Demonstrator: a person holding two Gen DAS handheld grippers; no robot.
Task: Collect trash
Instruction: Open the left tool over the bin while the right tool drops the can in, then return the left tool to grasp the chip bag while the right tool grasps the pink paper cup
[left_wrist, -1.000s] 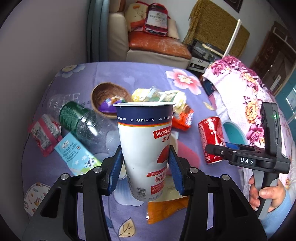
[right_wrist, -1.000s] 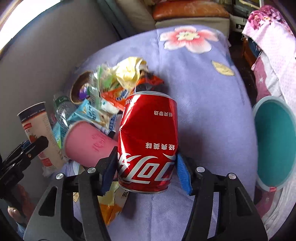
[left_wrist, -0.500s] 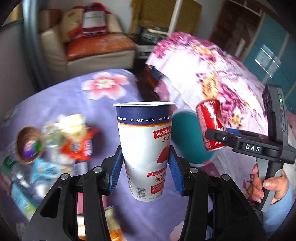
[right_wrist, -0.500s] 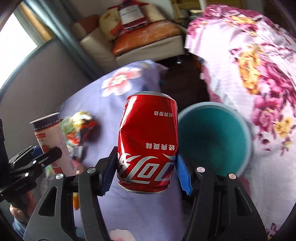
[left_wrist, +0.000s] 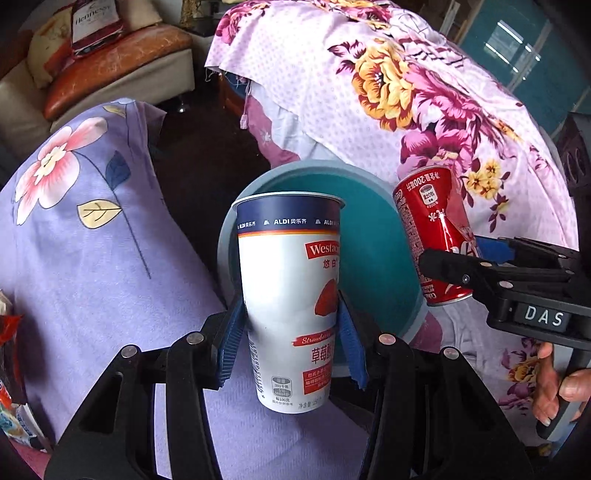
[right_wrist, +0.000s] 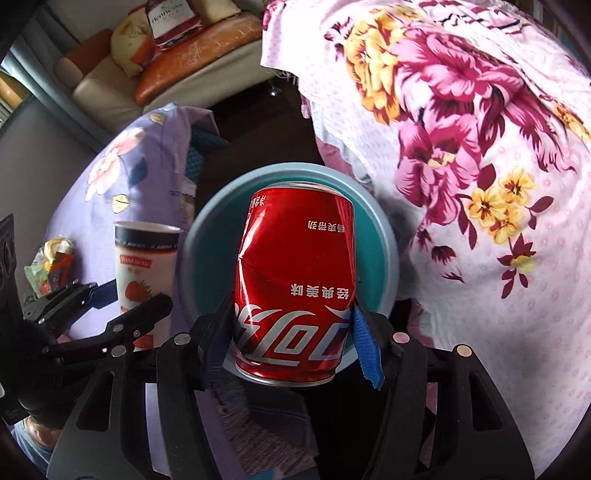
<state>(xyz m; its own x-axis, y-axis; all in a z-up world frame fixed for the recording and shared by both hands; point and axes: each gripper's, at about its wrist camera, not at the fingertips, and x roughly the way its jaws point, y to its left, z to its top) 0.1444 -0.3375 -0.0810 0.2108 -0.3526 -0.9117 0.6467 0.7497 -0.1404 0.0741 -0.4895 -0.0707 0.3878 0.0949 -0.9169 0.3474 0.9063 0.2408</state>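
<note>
My left gripper (left_wrist: 291, 341) is shut on a tall white and blue yogurt cup (left_wrist: 290, 295), held upright above the near rim of a teal bin (left_wrist: 373, 251). My right gripper (right_wrist: 291, 332) is shut on a dented red cola can (right_wrist: 295, 284), which hangs over the same teal bin (right_wrist: 207, 254). In the left wrist view the cola can (left_wrist: 432, 229) and right gripper (left_wrist: 476, 258) show at the right, beside the bin. In the right wrist view the yogurt cup (right_wrist: 144, 266) and left gripper (right_wrist: 114, 306) sit at the left.
A purple flowered tablecloth (left_wrist: 74, 240) lies left of the bin, with leftover wrappers (right_wrist: 51, 262) at its far edge. A pink flowered cloth (left_wrist: 424, 103) drapes over furniture to the right. A sofa (left_wrist: 110, 66) with cushions stands behind. A hand (left_wrist: 554, 384) holds the right gripper's handle.
Both grippers have swung right, away from the table's trash pile, and now hang over the teal bin. The cup and the can stay clamped as before.
</note>
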